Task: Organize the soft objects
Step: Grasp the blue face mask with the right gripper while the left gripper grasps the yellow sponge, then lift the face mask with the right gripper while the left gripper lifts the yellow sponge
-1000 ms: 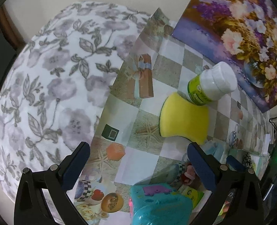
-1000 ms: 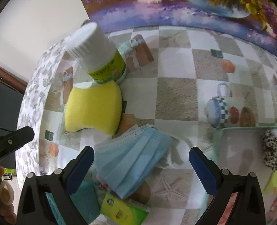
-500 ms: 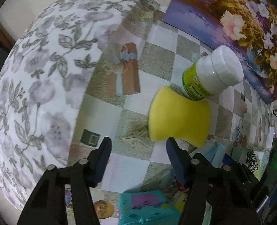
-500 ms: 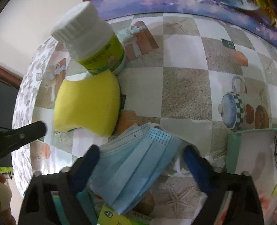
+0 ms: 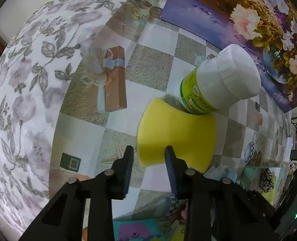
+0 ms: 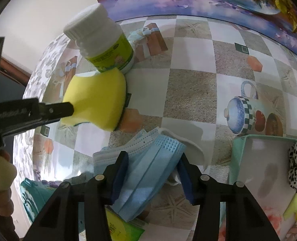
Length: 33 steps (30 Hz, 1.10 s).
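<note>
Now the yellow sponge [image 5: 176, 136] is lying flat at the centre of the left wrist frame, its long axis running toward the lower right, its upper notch touching a white bottle [image 5: 218, 84]. Around its lower left corner, the left gripper [image 5: 148, 150] jaws are closing, pads not clearly pressing yet. At lower centre of the right wrist frame, the folded blue face mask [image 6: 148, 172] is running diagonally between the right gripper [image 6: 152, 158] jaws, which are closing beside its edges. Both are resting on a checkered tablecloth [image 6: 192, 56], below a floral painting [image 5: 249, 16]. A second ago both grippers were standing wide open, with the left one farther from the sponge.
</note>
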Tool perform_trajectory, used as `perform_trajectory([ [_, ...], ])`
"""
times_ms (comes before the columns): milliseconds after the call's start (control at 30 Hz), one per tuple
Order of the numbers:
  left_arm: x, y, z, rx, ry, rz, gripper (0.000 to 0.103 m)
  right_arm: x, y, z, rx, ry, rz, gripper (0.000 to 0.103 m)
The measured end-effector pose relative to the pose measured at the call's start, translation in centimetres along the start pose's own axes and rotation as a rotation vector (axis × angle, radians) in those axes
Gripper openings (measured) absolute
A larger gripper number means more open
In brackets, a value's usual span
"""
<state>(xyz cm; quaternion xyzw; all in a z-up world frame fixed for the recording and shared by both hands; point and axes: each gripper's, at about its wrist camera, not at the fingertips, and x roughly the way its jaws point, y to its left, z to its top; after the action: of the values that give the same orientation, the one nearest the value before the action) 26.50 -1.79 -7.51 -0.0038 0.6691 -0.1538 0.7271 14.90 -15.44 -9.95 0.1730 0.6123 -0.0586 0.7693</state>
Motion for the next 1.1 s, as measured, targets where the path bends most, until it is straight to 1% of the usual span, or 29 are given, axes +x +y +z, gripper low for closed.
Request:
perform_trajectory([
  [133,0.3,-1.1,0.3,0.009,-0.001,0.002,0.025,0.0,0.2,-0.1,-0.014,0.001,-0.008,0.052],
  [300,0.5,-0.8,0.0,-0.025,-0.008,-0.034,0.018,0.2,1.2,-0.4,-0.027,0.001,-0.005,0.047],
  [400,0.3,-0.3,-0.5,-0.046,-0.016,-0.030,0.012,0.2,0.8,-0.7,-0.024,0.001,0.004,0.043],
  [667,-0.6,0.4,-1.4,-0.084,-0.040,-0.032,0.009,-0.3,-0.5,-1.1,-0.004,0.005,0.033,0.035],
  [867,-2.5,0.3,-2.3,-0.080,-0.073,-0.052,0.006,-1.6,-1.5,-1.4,0.006,-0.007,0.054,0.024],
  [1000,-4.6,0.3,-2.7,-0.071,-0.105,-0.063,0.005,-2.9,-2.0,-1.6,0.013,-0.023,0.067,0.022],
  [1100,-6.5,0.3,-3.8,-0.058,-0.132,-0.073,0.004,-4.2,-2.4,-1.9,0.023,-0.036,0.075,0.022],
])
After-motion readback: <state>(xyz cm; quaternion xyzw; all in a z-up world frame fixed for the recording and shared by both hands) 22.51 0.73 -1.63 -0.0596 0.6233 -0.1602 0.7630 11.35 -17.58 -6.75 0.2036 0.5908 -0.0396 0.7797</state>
